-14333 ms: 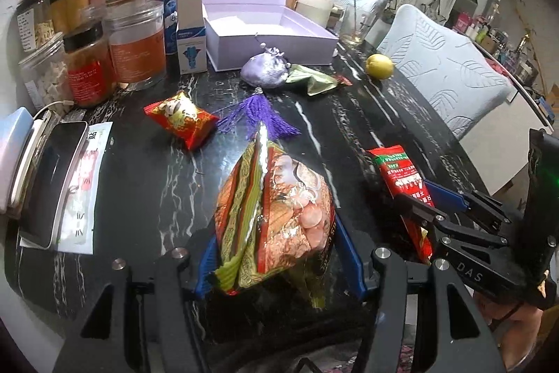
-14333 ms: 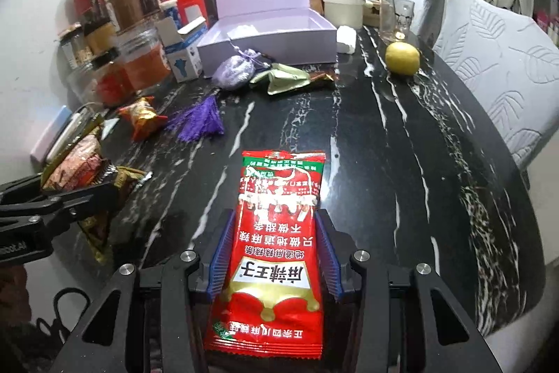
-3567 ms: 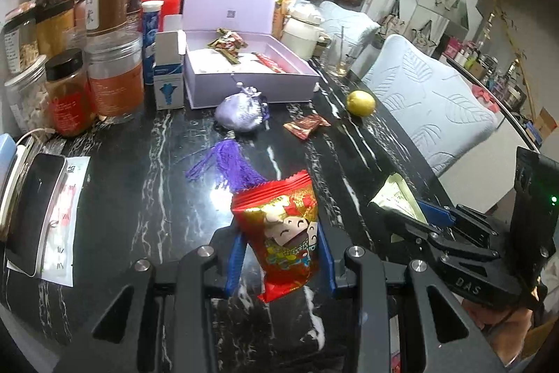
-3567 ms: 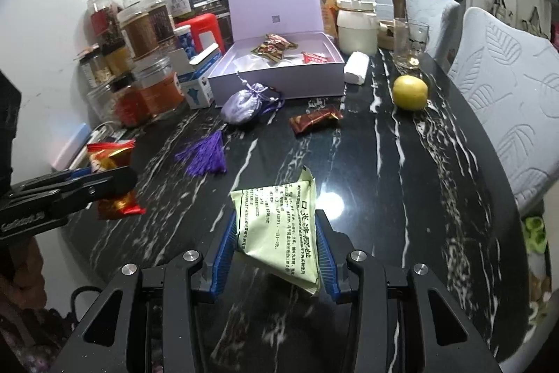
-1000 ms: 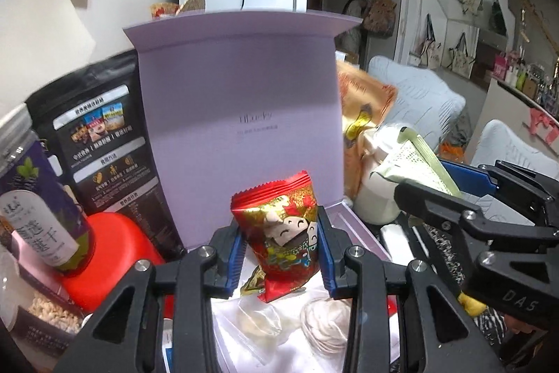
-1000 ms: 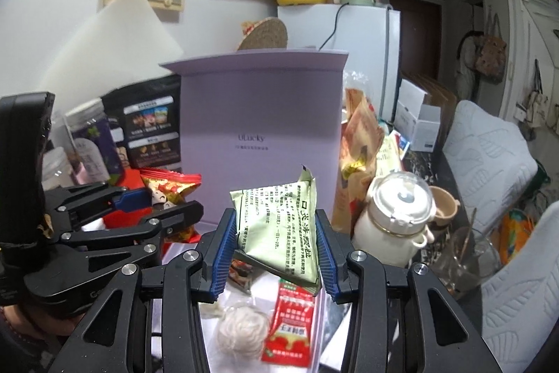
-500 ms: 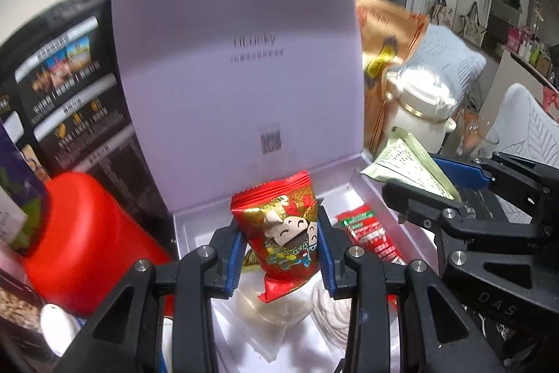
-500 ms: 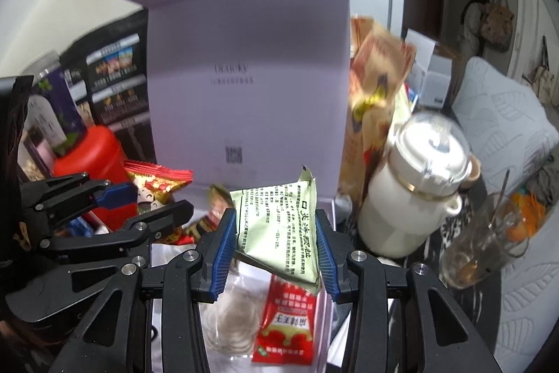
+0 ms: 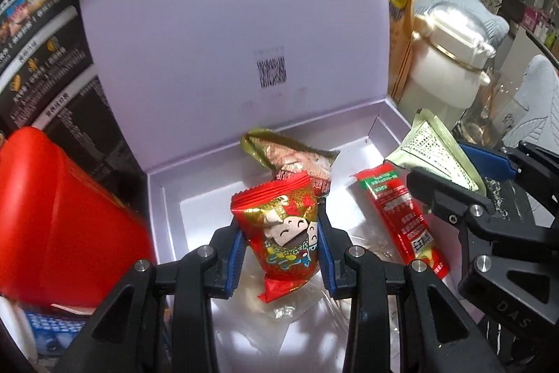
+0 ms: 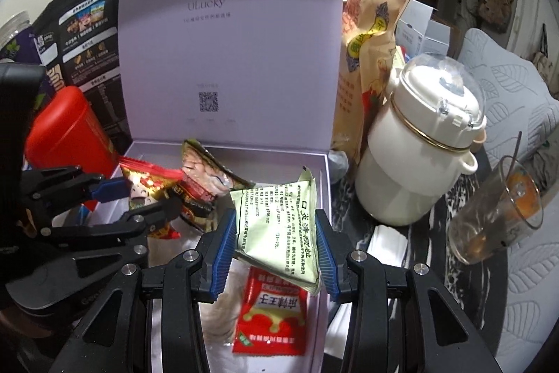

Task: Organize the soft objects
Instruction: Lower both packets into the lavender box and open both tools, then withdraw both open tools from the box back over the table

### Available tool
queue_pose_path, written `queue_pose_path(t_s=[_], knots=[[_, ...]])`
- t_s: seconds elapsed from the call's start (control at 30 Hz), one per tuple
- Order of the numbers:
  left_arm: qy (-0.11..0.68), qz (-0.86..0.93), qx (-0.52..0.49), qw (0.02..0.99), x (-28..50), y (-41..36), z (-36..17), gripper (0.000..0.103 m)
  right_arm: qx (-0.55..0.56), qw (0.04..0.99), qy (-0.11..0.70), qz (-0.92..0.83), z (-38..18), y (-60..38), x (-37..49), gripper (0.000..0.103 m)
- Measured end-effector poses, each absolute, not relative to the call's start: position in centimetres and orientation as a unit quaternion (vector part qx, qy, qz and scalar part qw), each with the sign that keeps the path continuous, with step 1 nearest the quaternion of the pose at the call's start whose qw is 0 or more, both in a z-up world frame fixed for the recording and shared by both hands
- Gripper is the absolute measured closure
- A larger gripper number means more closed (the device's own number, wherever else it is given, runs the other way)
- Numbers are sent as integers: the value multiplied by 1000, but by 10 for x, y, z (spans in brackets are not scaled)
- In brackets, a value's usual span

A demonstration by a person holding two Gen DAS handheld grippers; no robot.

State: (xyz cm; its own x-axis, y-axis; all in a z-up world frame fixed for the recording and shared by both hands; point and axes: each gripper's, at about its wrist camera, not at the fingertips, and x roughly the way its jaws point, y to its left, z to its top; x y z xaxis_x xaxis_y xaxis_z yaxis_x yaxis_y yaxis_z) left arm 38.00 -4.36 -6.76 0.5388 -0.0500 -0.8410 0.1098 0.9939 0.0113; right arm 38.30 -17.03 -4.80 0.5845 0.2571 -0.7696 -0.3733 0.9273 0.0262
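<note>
Two grippers hang side by side over the open lilac box [image 9: 164,205], each clamped on a soft packet. The left gripper [image 9: 279,254] has its blue pads [image 9: 233,254] pressed on either side of a red snack packet [image 9: 279,233] printed with a cartoon face; the packet stands upright between them, its lower end hanging just above the box floor. The right gripper [image 10: 274,250] squeezes a pale green sachet [image 10: 279,226] covered in small print, tilted a little, with its top corner pointing up.

Just beyond the left gripper's tips, toward the hinge of the box, a crumpled brown and olive snack bag [image 9: 290,156] lies on the box floor. To that gripper's right, between it and the other gripper, a long red sauce packet [image 9: 401,219] lies flat in the box. Seen from the right gripper, the same red packet [image 10: 272,313] sits directly under its jaws, beneath the green sachet. Something pale and rounded [image 10: 220,317] lies under clear wrapping close below that gripper, too blurred to make out.

The box lid [image 10: 227,41] stands upright behind both grippers, with a printed code square on its inner face. To the left of the left gripper, outside the box wall, stands a red canister [image 9: 63,215]. To the right of the right gripper, outside the box, are a cream lidded pot [image 10: 419,145], a tall orange patterned bag [image 10: 374,23] behind it, and a clear glass [image 10: 496,215] on the dark marbled table [image 10: 353,198].
</note>
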Motion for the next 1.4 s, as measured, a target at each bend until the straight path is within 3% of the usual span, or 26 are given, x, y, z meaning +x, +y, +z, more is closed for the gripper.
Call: queue_pose_path(t_s=[0.7, 0.83, 1.07, 1.13, 1.2, 1.27, 1.4], knots=[[554, -15, 23, 832, 413, -46, -110, 65, -83, 873, 447, 174, -79, -155, 402, 60], [559, -9, 13, 829, 416, -40, -111, 59, -83, 870, 454, 171, -83, -154, 406, 60], [551, -1, 20, 834, 416, -42, -103, 58, -78, 864, 465, 175, -82, -156, 410, 57], [539, 2, 22, 842, 413, -42, -96, 58, -81, 870, 458, 165, -75, -159, 407, 47], [530, 2, 25, 848, 405, -44, -86, 56, -81, 873, 451, 166, -70, -161, 404, 44], [522, 7, 32, 852, 401, -46, -78, 43, -79, 875, 447, 167, -63, -164, 401, 44], [497, 12, 37, 867, 386, -54, -55, 34, -81, 882, 437, 155, -49, -170, 391, 44]])
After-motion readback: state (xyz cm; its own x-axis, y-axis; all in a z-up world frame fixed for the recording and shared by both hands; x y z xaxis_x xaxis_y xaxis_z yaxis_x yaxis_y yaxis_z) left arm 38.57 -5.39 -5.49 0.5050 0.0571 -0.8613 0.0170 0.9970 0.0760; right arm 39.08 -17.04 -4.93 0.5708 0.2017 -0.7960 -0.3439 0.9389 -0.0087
